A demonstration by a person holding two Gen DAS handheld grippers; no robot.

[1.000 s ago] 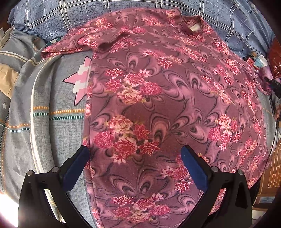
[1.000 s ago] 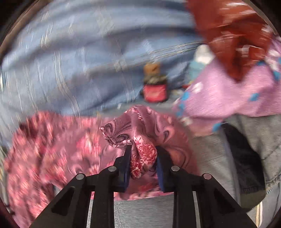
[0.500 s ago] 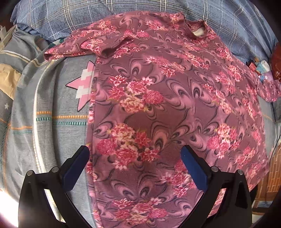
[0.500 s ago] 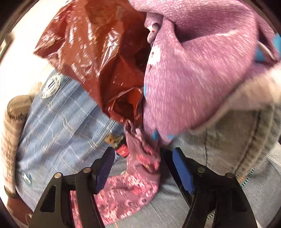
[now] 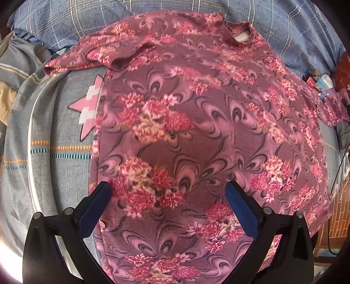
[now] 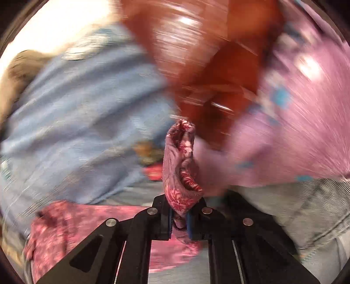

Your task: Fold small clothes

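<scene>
A mauve floral shirt (image 5: 196, 131) lies spread flat on the bed, neck opening at the far end, its left sleeve bunched at the upper left. My left gripper (image 5: 168, 196) is open and empty, hovering over the shirt's lower half. My right gripper (image 6: 179, 216) is shut on the shirt's right sleeve (image 6: 181, 166), which stands up bunched between the fingers. The right wrist view is blurred by motion. The rest of the shirt (image 6: 87, 229) shows at its lower left.
A grey bedsheet with a pink star (image 5: 43, 131) covers the bed, a blue plaid cover (image 5: 153, 8) behind it. A red plastic bag (image 6: 207, 54), purple cloth (image 6: 295, 120) and jeans (image 6: 306, 214) lie by the right sleeve. Small items (image 5: 317, 83) sit at the right edge.
My right gripper let go of the sleeve half a second ago, then shut on it again and is moving fast. The left gripper stayed open, shifting slightly over the shirt.
</scene>
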